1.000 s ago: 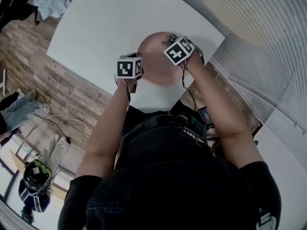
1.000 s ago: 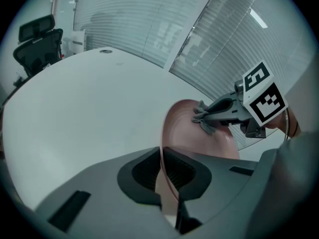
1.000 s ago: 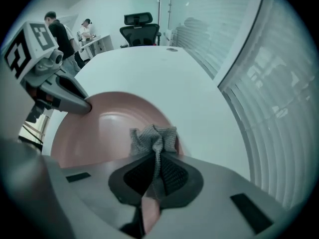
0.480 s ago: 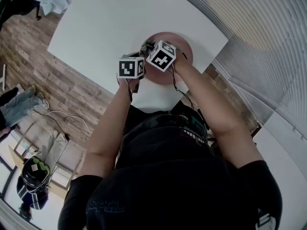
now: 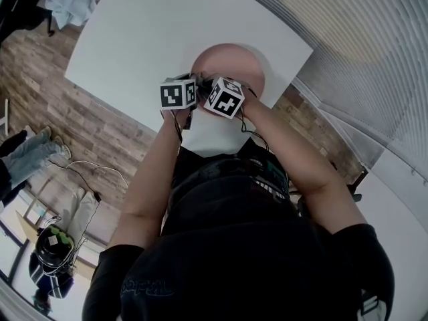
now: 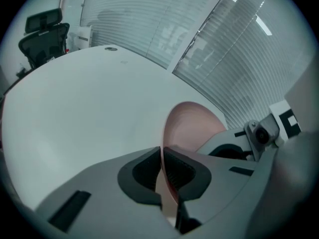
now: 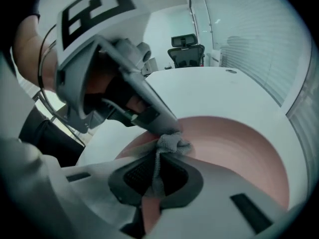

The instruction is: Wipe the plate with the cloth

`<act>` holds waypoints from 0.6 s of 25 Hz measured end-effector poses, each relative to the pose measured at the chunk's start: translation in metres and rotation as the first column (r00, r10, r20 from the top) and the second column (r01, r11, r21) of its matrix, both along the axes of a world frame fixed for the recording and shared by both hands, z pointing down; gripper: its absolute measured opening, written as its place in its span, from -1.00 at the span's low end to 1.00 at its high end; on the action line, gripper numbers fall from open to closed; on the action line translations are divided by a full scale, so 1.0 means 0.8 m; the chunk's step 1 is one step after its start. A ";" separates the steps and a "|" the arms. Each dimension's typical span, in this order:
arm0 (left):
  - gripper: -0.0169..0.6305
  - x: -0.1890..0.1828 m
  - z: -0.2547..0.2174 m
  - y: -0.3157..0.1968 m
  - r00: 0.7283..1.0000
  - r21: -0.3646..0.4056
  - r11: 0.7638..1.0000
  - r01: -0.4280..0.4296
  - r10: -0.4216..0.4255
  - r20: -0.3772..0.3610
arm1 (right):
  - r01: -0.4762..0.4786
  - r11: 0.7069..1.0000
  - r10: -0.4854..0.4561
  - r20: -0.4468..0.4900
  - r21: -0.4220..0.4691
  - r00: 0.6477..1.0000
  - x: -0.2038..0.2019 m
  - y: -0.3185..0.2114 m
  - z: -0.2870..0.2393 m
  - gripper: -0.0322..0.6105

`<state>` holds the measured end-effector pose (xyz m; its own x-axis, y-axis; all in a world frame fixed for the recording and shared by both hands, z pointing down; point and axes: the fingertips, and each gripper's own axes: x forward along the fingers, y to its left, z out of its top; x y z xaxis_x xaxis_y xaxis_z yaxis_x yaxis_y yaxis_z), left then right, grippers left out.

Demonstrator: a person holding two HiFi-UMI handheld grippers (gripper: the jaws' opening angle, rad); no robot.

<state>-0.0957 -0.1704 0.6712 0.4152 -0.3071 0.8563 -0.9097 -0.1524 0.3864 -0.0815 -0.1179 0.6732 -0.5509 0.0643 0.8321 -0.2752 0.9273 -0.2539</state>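
A: White table (image 5: 154, 32) lies under the pink plate (image 5: 234, 62); the left gripper (image 6: 162, 163) pinches its near rim.
B: The right gripper (image 7: 157, 171) clamps the cloth (image 7: 172, 144) on the plate beside that rim. A hard push could twist the plate free.

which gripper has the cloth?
The right gripper: the grey cloth is pinched between its jaws, bunched on the pink plate. The left gripper is clamped on the plate's rim instead.

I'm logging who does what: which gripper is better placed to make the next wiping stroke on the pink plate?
Right. The right gripper is shut on the grey cloth, which rests on the plate. The left gripper is clamped on the plate's rim, likely steadying it, and holds no cloth.
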 end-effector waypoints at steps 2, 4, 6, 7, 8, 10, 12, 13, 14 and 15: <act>-0.86 0.000 0.000 0.000 1.000 0.001 1.000 -0.005 0.005 0.006 | 0.029 0.999 -0.029 -0.001 -0.015 1.000 0.000 0.021 0.000 -0.79; -0.86 0.000 -0.001 -0.001 1.000 0.003 1.000 -0.010 0.010 0.011 | 0.045 0.998 -0.045 -0.010 -0.034 0.999 0.004 0.040 0.000 -0.79; -0.86 0.001 0.000 -0.002 1.000 0.006 1.000 -0.016 0.016 0.018 | 0.051 0.996 -0.053 -0.026 -0.067 0.998 0.015 0.054 0.001 -0.79; -0.86 0.001 0.000 -0.003 1.000 0.007 1.000 -0.017 0.017 0.020 | 0.054 0.995 -0.058 -0.039 -0.086 0.998 0.023 0.061 0.002 -0.79; -0.86 0.000 -0.001 -0.004 1.000 0.007 1.000 -0.018 0.017 0.021 | 0.058 0.993 -0.063 -0.057 -0.101 0.996 0.032 0.067 0.002 -0.79; -0.86 -0.001 -0.001 -0.004 1.000 0.008 1.000 -0.019 0.019 0.023 | 0.060 0.991 -0.073 -0.102 -0.121 0.992 0.054 0.078 0.004 -0.79; -0.86 -0.001 -0.001 -0.003 0.999 0.011 1.000 -0.029 0.029 0.029 | 0.052 0.990 -0.071 -0.152 -0.129 0.986 0.079 0.083 0.005 -0.79; -0.86 0.000 -0.001 -0.003 0.999 0.012 0.999 -0.038 0.037 0.034 | 0.044 0.991 -0.067 -0.177 -0.130 0.982 0.093 0.083 0.006 -0.79; -0.86 0.000 -0.001 -0.002 0.998 0.012 0.999 -0.046 0.046 0.040 | 0.033 0.991 -0.059 -0.203 -0.130 0.977 0.107 0.081 0.007 -0.79; -0.86 0.001 0.000 -0.002 0.998 0.013 0.998 -0.054 0.053 0.044 | 0.019 0.992 -0.048 -0.229 -0.129 0.972 0.121 0.077 0.008 -0.79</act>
